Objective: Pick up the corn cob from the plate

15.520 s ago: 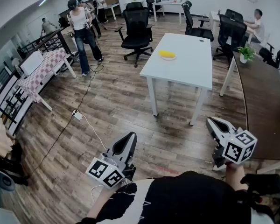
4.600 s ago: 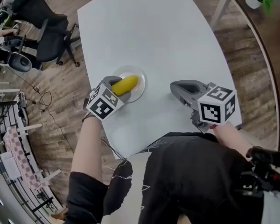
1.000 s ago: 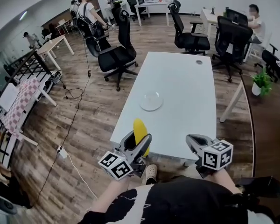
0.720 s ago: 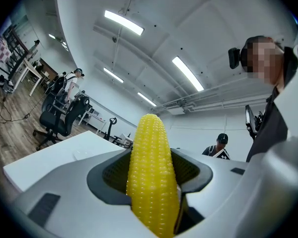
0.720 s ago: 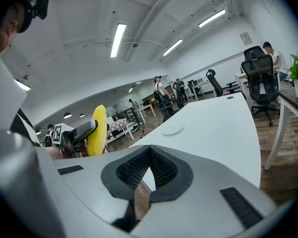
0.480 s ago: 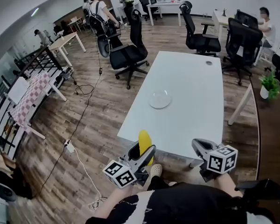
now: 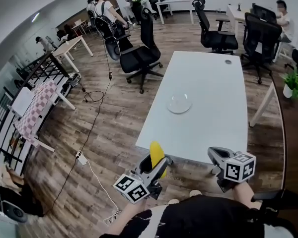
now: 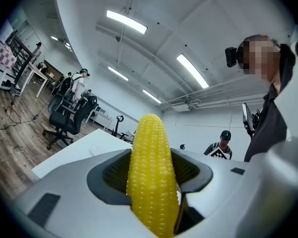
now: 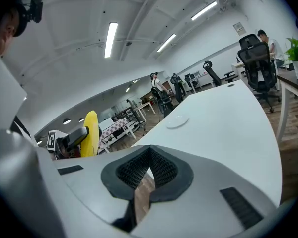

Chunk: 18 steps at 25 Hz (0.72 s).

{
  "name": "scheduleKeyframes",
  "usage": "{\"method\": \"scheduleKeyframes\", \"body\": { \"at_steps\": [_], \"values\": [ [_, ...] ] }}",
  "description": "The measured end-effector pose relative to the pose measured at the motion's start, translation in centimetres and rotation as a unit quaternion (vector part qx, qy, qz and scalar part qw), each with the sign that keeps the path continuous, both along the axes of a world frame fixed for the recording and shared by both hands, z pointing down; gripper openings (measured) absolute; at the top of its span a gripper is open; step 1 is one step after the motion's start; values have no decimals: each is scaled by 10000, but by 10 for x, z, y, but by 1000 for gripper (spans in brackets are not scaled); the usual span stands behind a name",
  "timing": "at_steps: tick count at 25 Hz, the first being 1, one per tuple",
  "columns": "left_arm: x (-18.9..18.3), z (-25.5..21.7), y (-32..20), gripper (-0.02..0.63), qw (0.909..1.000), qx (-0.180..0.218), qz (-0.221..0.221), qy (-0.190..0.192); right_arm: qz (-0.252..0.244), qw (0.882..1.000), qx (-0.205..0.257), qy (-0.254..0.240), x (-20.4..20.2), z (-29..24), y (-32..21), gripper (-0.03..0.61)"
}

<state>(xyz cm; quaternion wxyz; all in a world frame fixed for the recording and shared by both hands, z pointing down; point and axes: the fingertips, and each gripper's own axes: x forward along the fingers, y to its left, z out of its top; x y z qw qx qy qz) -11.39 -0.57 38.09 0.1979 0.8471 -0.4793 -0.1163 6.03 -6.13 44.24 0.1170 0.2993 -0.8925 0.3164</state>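
The left gripper (image 7: 158,165) is held low, near the person's body, and points up and away. Its jaws squeeze a yellow corn cob (image 7: 156,151) that sticks up. The right gripper (image 7: 214,155) is off to the right, its jaws pressed together with nothing in them.

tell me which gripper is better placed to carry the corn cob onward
Left. The left gripper is shut on the corn cob, which stands upright between its jaws, well away from the plate. The right gripper is shut on nothing, so it would probably need a handover.
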Motion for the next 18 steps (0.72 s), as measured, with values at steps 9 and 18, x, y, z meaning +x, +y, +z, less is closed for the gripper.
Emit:
{"method": "scheduleKeyframes", "body": {
  "at_steps": [9, 18],
  "values": [
    [-28, 25, 28, 247, 9989, -435, 192, 18, 183, 9994, -14, 277, -30, 7, 31, 9],
    [-36, 19, 42, 247, 9992, -328, 240, 38, 252, 9985, 246, 430, -33, -7, 46, 9]
  ]
}}
